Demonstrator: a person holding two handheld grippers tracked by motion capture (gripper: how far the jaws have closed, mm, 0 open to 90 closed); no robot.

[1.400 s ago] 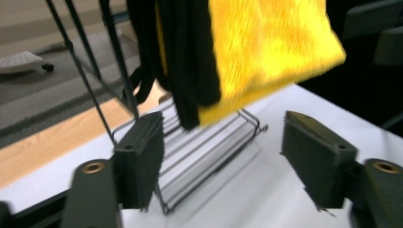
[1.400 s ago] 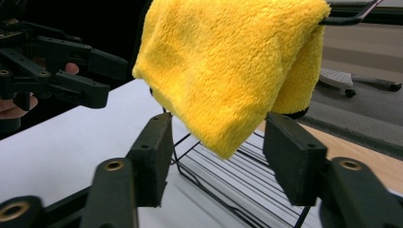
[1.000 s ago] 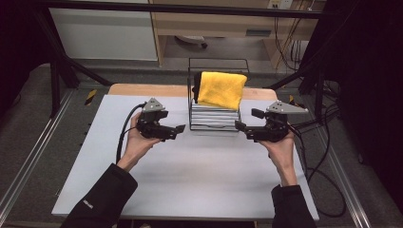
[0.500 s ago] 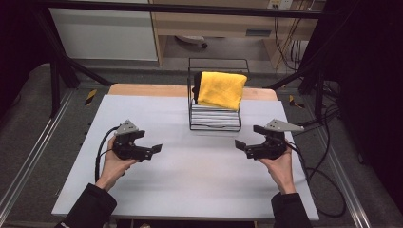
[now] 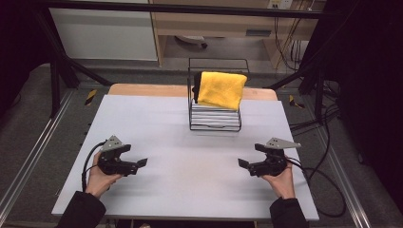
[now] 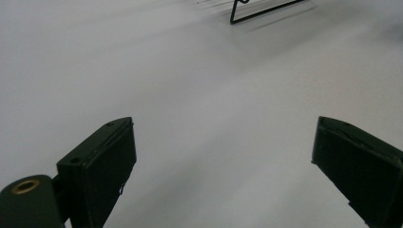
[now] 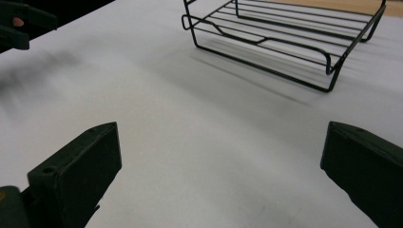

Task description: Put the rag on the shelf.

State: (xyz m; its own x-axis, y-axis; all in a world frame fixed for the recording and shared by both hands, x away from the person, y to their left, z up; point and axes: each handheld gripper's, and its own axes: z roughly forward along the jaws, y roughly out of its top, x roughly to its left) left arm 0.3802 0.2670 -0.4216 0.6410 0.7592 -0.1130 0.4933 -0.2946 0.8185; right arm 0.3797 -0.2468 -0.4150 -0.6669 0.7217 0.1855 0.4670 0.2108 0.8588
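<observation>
Yellow cloth lies draped over the black wire rack near the table's far edge, well apart from both grippers. Left gripper and right gripper, near the front corners, have jaws spread wide, holding nothing.

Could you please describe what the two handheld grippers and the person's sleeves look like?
The left gripper and right gripper are black, each topped by a grey three-cornered plate and trailing a black cable. Their jaws are flat, dark rectangular blocks; the left one shows a brass-coloured ring near its base. The sleeves are dark.
</observation>
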